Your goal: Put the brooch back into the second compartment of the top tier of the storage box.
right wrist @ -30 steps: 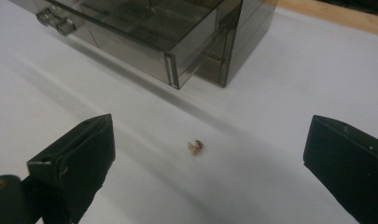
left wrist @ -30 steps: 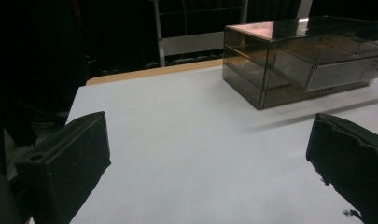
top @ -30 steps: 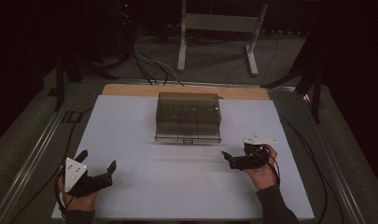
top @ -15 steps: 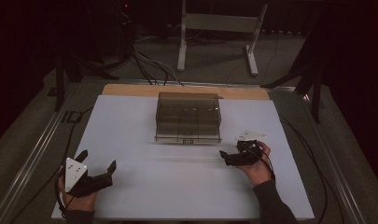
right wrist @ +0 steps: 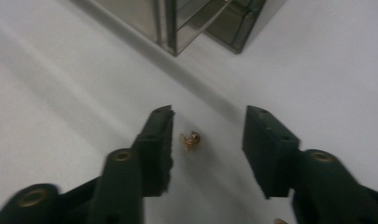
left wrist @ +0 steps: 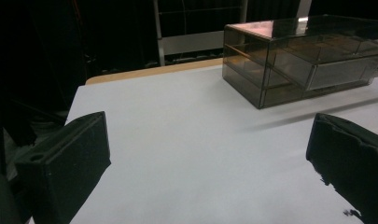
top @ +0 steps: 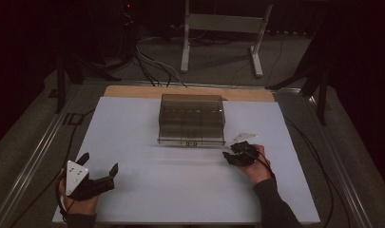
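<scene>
My right gripper point(right wrist: 207, 142) points down at the white table point(top: 180, 190), near the front right corner of the smoked clear drawer box point(top: 192, 118). Between its jaws lies a small gold-coloured metal piece point(right wrist: 191, 140), possibly an earring or a charm; the right gripper view is too blurred to settle which. The piece rests on the table surface, nearer one jaw than the other and touched by neither.

State of the right gripper: the jaws have just been closing, with the gold piece between them, but the pads point(right wrist: 161, 135) do not yet press on it. Nothing is held.

State of my left gripper point(top: 97, 178): jaws standing wide apart, nothing between them, resting low at the near left of the table, well apart from the box.

Handling assessment, by judgement: the piece is very light, rigid, and smooth, and thin against the flat surface. It is liable to slide or flick sideways if one pad reaches it first. It could also slip between the pads if gripped by a narrow edge.

Recommended hold: centre the jaws on the piece, bring the pad tips down to the table, and close across its broadest part. Gentle pressure should suffice; the thin loops may bend.
</scene>
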Motion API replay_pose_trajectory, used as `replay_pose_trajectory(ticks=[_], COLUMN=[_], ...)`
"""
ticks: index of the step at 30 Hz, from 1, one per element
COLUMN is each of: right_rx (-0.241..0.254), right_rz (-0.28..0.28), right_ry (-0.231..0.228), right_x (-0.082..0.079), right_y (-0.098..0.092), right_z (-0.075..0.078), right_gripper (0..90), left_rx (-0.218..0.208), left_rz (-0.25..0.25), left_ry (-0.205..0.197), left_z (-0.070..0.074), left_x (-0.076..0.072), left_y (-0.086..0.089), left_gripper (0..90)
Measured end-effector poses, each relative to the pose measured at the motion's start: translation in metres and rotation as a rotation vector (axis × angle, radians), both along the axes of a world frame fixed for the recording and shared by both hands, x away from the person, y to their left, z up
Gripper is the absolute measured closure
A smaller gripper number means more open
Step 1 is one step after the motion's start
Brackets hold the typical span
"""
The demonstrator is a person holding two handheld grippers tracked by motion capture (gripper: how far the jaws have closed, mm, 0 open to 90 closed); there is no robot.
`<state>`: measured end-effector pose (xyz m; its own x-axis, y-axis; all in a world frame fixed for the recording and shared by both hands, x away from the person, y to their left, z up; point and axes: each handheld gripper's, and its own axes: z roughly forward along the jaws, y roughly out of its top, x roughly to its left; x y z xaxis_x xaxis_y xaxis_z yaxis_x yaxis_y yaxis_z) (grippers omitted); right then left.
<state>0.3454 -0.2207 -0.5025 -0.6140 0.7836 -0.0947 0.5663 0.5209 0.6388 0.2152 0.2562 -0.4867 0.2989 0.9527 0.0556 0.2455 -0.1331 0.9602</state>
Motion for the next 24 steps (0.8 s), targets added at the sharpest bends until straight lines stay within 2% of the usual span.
replay_pose_trajectory(ticks=[2, 6, 13, 24], right_rx=[-0.004, -0.017, 0.001, 0.038], right_rz=[0.009, 0.016, 0.03, 0.006], right_ry=[0.007, 0.041, 0.071, 0.1], right_x=[0.0015, 0.0053, 0.0076, 0.0093], right_y=[0.001, 0.0024, 0.0037, 0.0009], right_z=[-0.002, -0.0075, -0.0102, -0.01], right_gripper=[62.8, 67.1, 78.6, 80.0], left_rx=[0.0, 0.001, 0.001, -0.001], left_rz=[0.0, -0.002, -0.001, -0.002], left_ry=[0.0, 0.001, 0.001, 0.002], left_z=[0.0, 0.0, -0.0001, -0.0001], left_x=[0.0, 0.0, 0.0, 0.0001], left_y=[0.0, -0.0003, -0.0005, -0.0003], left_gripper=[0.3, 0.4, 0.3, 0.4])
